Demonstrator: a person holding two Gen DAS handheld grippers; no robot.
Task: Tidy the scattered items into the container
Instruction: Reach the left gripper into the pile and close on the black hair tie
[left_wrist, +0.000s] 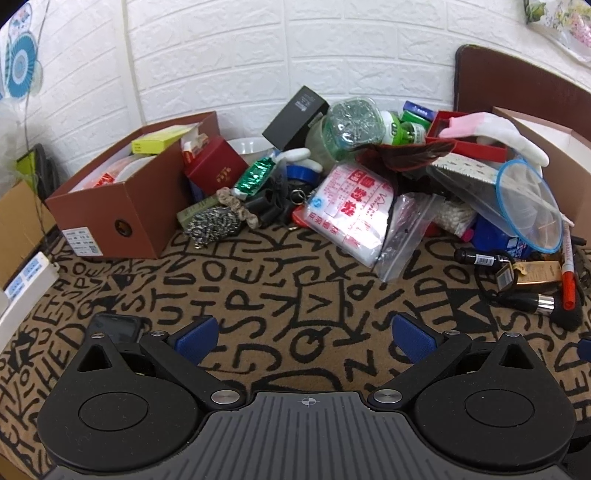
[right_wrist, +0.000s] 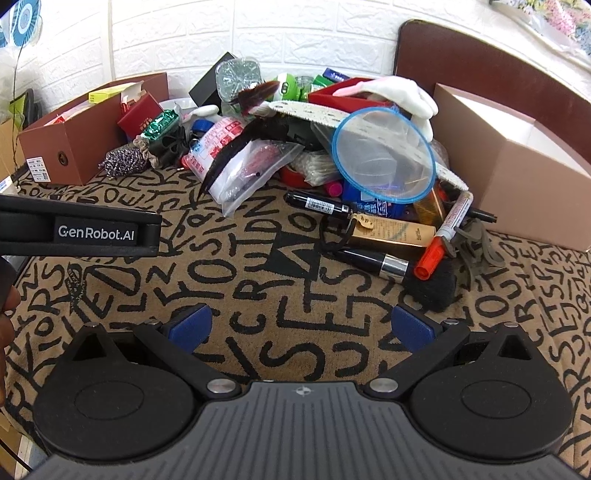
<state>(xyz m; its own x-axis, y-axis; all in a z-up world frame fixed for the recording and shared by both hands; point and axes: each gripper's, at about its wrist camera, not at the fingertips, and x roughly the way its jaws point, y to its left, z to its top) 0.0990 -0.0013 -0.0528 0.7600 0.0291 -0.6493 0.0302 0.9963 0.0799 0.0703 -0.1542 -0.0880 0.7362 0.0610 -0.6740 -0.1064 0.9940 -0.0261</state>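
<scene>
Two open tongs (left_wrist: 306, 338) (right_wrist: 301, 328) short of clutter (left_wrist: 369, 192).

Left: I see a filled box (left_wrist: 122, 206) on the tabletop (left_wrist: 258, 288).
Centre: heap of items (left_wrist: 354, 177) against the wall (left_wrist: 258, 55).
Right: open box (right_wrist: 517, 155); marker (right_wrist: 443, 236) and brush (right_wrist: 406, 273) before the heap.

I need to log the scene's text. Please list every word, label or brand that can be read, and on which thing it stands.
"GenRobot.AI": on the left gripper, seen from the right wrist.
Letter pattern, e.g. "V": on the mat; no sure words.
Red characters: on the plastic bag; too blurred.
Labels on the shoebox, black marker, gold box: too small.
</scene>
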